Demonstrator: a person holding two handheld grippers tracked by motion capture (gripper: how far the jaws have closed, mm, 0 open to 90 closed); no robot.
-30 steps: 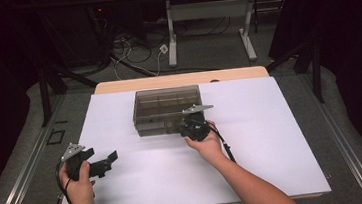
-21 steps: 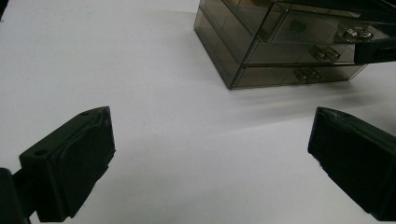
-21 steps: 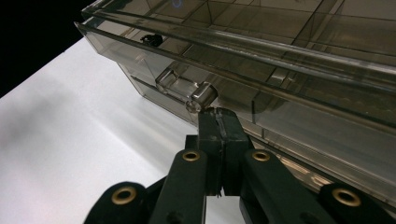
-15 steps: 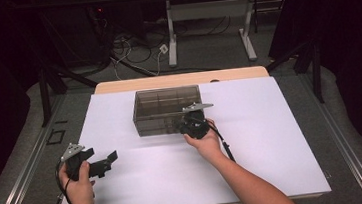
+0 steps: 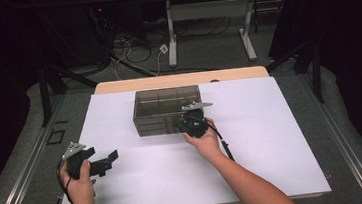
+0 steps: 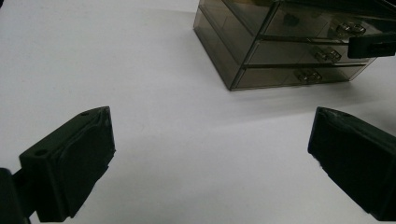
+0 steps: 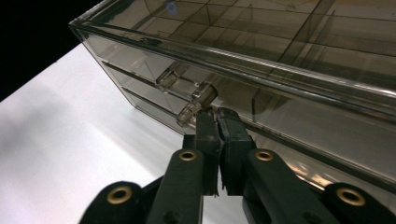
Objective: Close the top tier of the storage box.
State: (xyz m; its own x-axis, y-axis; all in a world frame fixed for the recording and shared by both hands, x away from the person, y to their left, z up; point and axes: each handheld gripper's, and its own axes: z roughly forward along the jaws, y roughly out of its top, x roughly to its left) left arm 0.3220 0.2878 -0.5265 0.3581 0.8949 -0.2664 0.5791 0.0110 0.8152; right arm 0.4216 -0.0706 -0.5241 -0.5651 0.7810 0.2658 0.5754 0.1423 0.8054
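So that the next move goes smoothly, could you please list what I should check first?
1. Right gripper tips at the clear drawer handle: ok.
2. Its jaws shut: ok.
3. Handle clamped between them: cannot tell.
4. Smoky transparent plastic drawer box flat on the white table: ok.
5. Left gripper open, apart from the box: ok.

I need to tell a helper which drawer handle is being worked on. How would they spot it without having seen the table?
On the white table stands a smoky see-through drawer box with three stacked drawers. Find the right gripper at its front: the small clear handle lies at the tips of its closed jaws, while the other handles have nothing near them.
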